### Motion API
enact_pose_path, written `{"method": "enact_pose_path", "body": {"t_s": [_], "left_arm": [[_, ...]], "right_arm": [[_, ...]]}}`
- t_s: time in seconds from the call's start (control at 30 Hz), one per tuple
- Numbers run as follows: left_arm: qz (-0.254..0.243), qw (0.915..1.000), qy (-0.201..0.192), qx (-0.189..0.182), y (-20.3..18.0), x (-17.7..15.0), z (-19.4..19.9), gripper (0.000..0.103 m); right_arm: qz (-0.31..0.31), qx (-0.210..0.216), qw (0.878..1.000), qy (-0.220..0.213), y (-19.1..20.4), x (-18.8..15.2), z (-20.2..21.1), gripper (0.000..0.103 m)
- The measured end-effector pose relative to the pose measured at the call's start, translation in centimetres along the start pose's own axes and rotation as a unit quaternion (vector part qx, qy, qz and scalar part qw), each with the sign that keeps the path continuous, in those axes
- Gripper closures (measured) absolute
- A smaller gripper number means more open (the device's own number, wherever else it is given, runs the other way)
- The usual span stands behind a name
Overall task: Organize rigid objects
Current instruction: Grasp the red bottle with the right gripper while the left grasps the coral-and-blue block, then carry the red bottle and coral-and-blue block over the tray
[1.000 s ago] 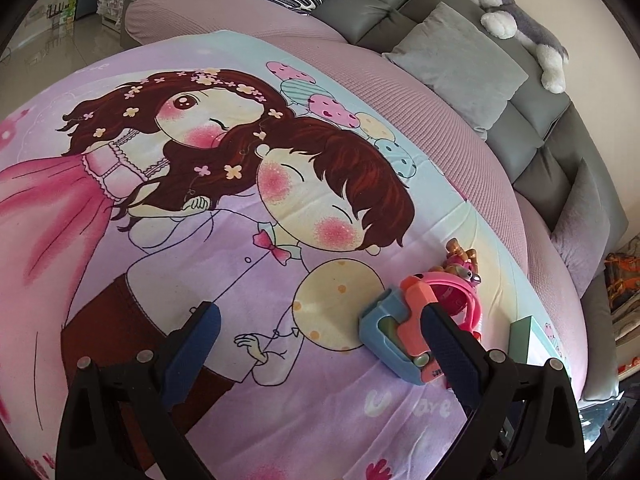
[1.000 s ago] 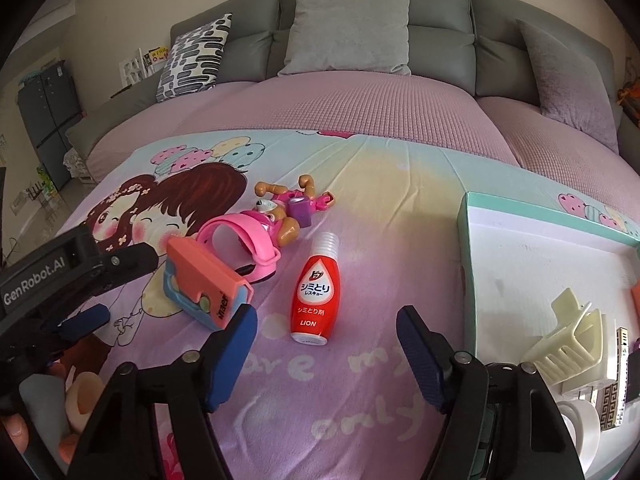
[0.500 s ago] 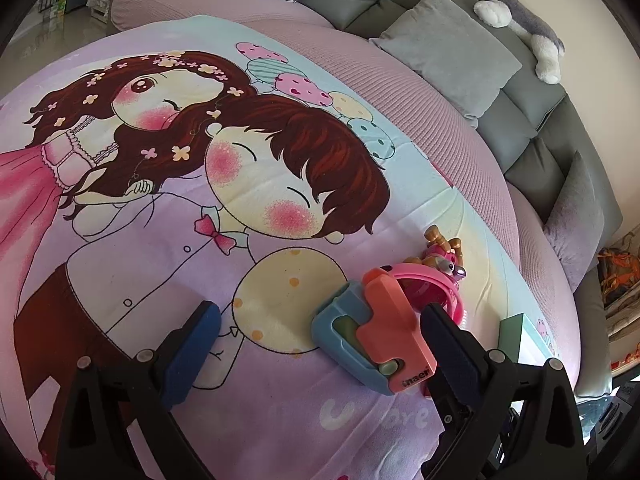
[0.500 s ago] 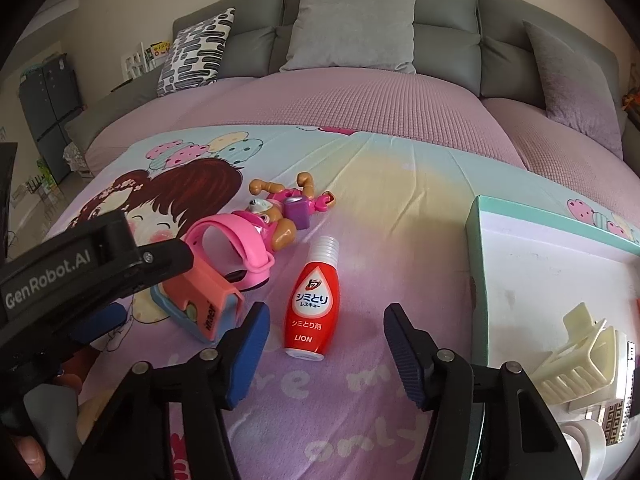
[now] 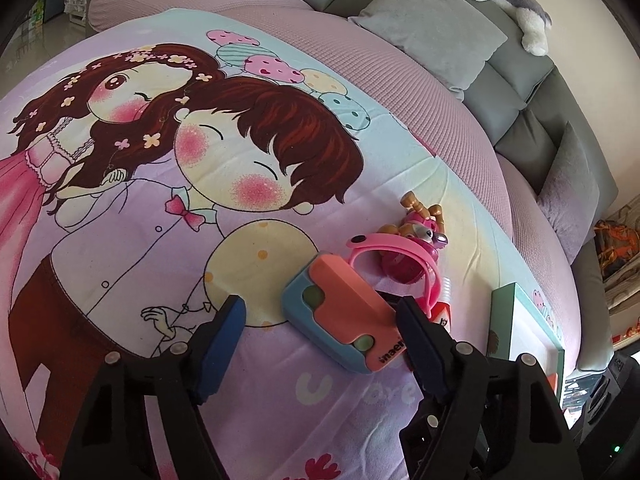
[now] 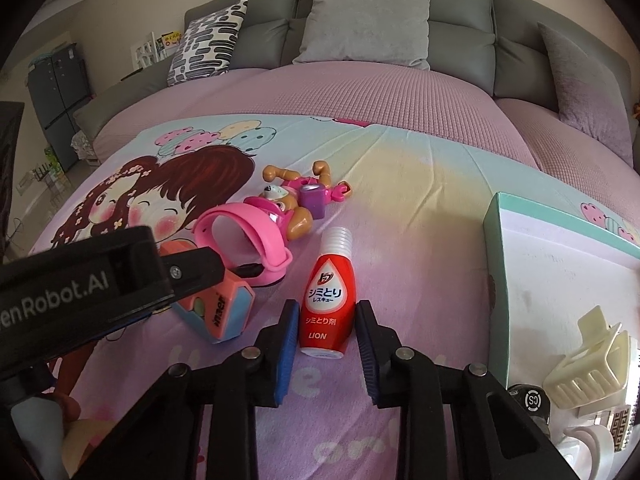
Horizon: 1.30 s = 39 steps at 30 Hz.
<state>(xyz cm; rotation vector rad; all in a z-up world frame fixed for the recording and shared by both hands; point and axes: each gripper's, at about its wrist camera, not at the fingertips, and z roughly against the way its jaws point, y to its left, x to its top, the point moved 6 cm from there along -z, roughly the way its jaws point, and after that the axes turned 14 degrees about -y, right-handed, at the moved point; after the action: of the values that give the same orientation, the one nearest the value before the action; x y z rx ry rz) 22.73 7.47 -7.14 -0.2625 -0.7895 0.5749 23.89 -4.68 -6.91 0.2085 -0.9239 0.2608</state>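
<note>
A red LION bottle (image 6: 330, 300) with a white neck lies on the cartoon bedsheet. My right gripper (image 6: 328, 320) straddles its lower half; its jaws are closing and both blue pads touch the bottle's sides. An orange-and-blue case (image 5: 340, 312) lies to the left of the bottle. My left gripper (image 5: 318, 320) is around the case with its jaws closing. Its right pad (image 5: 412, 320) is at the case's end, and its left pad (image 5: 226, 320) stands well clear. The right wrist view shows the case (image 6: 218, 308) partly hidden under the left gripper's body.
A pink wristband (image 6: 244, 236) and a toy dog figure (image 6: 300, 200) lie just beyond the case and the bottle. A mint-rimmed white box (image 6: 560, 280) at the right holds a cream hair claw (image 6: 588, 364) and other small items. Grey cushions line the far edge.
The right jaws have come in from wide apart to the red bottle's sides. The left gripper has moved in toward the orange-and-blue case, and its jaws have narrowed.
</note>
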Motion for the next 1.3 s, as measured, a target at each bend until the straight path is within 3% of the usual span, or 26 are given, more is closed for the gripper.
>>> {"method": "enact_pose_path", "body": {"t_s": [0.17,0.23,0.5,0.77,1.3], "left_arm": [[-0.005,0.9999,0.009,-0.014,-1.0,-0.5,-0.3,0.026],[0.003,0.9998,0.008,-0.018,-1.0,-0.6,-0.4,0.033],[0.013,0.9998,-0.004,-0.017,-0.9,-0.7,0.0,0.033],[0.029,0.9987,-0.008,-0.04,-0.6,-0.8,1.2,0.033],[0.013,0.9974,-0.048,-0.052,-2.3,0.6,4.5,0.033]], "right_arm": [[-0.003,-0.001,1.0,0.002,-0.3,-0.2,0.4,0.072],[-0.005,-0.001,1.0,0.003,-0.4,-0.3,0.7,0.072],[-0.019,-0.004,1.0,0.004,-1.2,-0.4,1.3,0.073],[-0.027,-0.004,1.0,-0.004,-1.7,0.0,2.6,0.073],[-0.054,-0.009,0.998,-0.035,-3.9,0.9,6.6,0.076]]}}
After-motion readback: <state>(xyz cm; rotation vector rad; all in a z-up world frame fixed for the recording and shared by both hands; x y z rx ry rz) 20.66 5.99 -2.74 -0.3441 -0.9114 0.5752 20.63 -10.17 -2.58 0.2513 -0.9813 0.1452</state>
